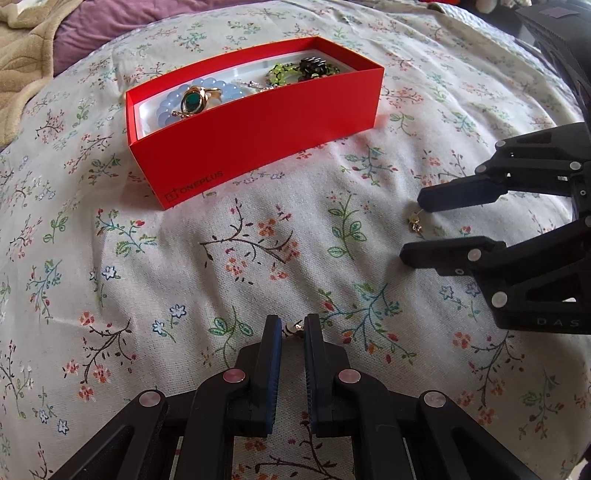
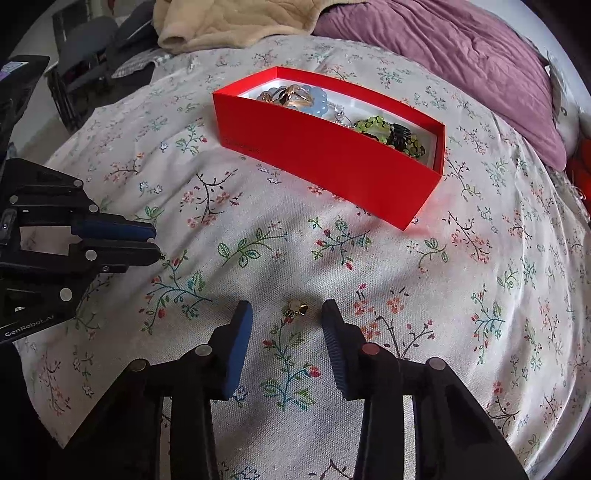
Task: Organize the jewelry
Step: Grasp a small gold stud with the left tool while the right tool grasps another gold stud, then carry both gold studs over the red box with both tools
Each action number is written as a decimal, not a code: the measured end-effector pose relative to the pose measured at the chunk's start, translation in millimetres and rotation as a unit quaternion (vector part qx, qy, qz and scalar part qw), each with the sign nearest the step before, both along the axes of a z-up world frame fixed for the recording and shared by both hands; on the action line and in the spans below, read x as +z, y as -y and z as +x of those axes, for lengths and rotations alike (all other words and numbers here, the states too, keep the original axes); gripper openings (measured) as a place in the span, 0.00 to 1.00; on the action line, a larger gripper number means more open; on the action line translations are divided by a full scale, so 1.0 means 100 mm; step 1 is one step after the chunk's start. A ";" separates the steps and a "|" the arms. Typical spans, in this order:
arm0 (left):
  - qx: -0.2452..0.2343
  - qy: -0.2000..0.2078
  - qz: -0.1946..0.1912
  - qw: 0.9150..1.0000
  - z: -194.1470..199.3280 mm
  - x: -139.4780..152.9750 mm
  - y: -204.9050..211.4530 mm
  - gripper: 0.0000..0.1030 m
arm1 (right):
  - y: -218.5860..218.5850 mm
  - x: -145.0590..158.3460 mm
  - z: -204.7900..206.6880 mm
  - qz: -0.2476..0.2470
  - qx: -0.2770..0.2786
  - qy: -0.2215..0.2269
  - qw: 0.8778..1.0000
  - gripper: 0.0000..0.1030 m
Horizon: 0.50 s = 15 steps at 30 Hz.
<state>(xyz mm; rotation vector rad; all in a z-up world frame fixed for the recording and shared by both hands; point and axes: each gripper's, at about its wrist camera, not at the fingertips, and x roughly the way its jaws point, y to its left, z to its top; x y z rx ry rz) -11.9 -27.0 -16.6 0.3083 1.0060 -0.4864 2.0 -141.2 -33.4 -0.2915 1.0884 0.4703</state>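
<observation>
— What jewelry, and where?

— Small gold earring [image 2: 295, 311] on the floral bedsheet [image 2: 480, 266], lying flat between the spread fingers of the right gripper [image 2: 287, 320], touching neither pad. Seen from the left wrist as a tiny gold charm [image 1: 415, 223], just below the upper fingertip.

— And the other tool?

— Left gripper [image 1: 293, 326] nearly closed, pinching a small pale, dark-banded piece [image 1: 291, 328] at the fingertips. Too small to name; looks like a bead or stud. From the right wrist, only a dark speck at the tips [image 2: 161, 255].

— Where is the box?

— Red open box [image 1: 258, 122] farther back on the sheet, well apart from both grippers, long side facing near, "ONEPLUS" printed low on the wall. Inside on a white lining: pale blue bead bracelet [image 1: 173, 107] at the left end with a gold ring with a green stone [image 1: 194, 102] on top, a green bead piece [image 1: 282, 72] and a black bead piece [image 1: 314, 66] toward the right end.

— Beyond that?

— Purple quilt [image 2: 461, 55] and beige blanket [image 2: 221, 22] at the far edge.
</observation>
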 end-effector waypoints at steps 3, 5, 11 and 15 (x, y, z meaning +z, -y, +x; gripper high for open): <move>-0.001 0.000 0.001 1.000 0.01 -0.01 0.00 0.07 | 0.01 0.00 0.02 0.000 0.000 -0.001 1.000 0.29; 0.000 0.000 0.000 1.000 0.01 -0.01 0.00 0.07 | 0.01 0.00 0.02 -0.001 -0.002 -0.001 1.000 0.24; 0.005 0.000 -0.001 1.000 0.03 0.01 -0.01 0.07 | -0.04 0.00 0.02 -0.003 0.009 -0.005 1.000 0.10; 0.010 -0.001 -0.003 1.000 0.05 0.03 -0.04 0.07 | -0.02 0.02 0.04 0.006 0.000 -0.012 1.000 0.09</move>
